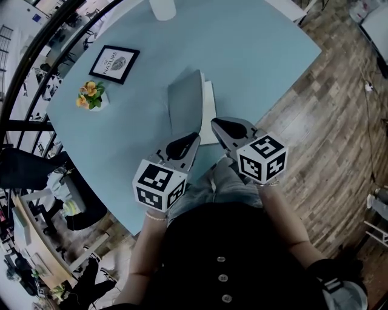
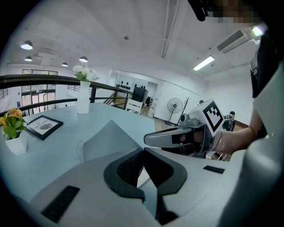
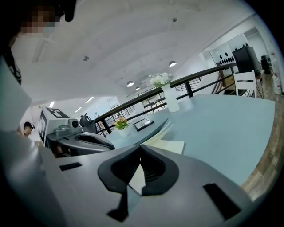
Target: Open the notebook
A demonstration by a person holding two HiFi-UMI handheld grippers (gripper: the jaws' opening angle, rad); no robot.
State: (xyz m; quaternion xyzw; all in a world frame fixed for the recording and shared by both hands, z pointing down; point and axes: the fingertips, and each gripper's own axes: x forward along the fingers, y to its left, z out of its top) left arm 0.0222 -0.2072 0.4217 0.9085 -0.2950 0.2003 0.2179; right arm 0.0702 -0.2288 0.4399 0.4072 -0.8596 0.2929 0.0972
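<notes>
Furthest to the left of the left gripper, and beyond it on the pale blue table, a small white pot of orange and yellow flowers stands just beside a black-framed picture that lies flat. A white vase stands far ahead of the jaws, at the table's far edge. The left gripper's jaws are pressed together at the tips on the near corner of the notebook. Its grey cover is raised at a steep tilt directly ahead of and above those jaws. The notebook lies near the table's near edge, between the two grippers and just in front of them. Its white pages lie flat on the table, on the right-hand side of the raised cover. The right gripper is just to the right of the left one, close but not touching, and points the same way, slightly downward. Its jaws are also closed tip to tip, at the near edge of the white pages. Whether they pinch any paper cannot be told.
</notes>
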